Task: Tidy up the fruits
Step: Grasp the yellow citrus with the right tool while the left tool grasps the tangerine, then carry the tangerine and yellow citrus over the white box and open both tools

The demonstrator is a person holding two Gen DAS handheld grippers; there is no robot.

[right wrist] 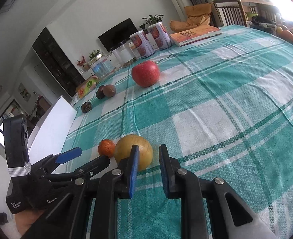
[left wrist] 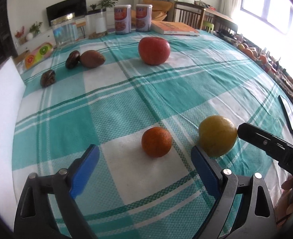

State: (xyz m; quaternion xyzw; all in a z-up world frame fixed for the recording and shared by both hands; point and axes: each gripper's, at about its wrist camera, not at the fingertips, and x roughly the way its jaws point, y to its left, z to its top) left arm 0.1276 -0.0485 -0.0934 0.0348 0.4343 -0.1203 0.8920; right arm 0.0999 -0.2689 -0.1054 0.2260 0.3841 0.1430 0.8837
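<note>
Since citrus sits paired near apple (left wrist: 154,50), left hand-held gripper (left wrist: 144,155) spread toward mandarin (left wrist: 156,141); right hand-held gripper (right wrist: 148,155) narrowly parted, empty, beside yellow fruit (right wrist: 133,151).

Before you is a surface (left wrist: 146,103) covered with a teal and white checked cloth. Nearest you, a small orange mandarin (left wrist: 157,142) and a yellow round fruit (left wrist: 217,135) lie close together. Farther off, near the middle, rests a red apple (left wrist: 154,50). To its left are a brown kiwi (left wrist: 92,58) touching a dark fruit (left wrist: 72,59), with another dark fruit (left wrist: 48,78) a little apart. Along the far edge you have two printed canisters (left wrist: 123,19), a clear jar (left wrist: 64,29), an orange book (left wrist: 175,28), and a fruit-patterned box (left wrist: 39,54).
</note>
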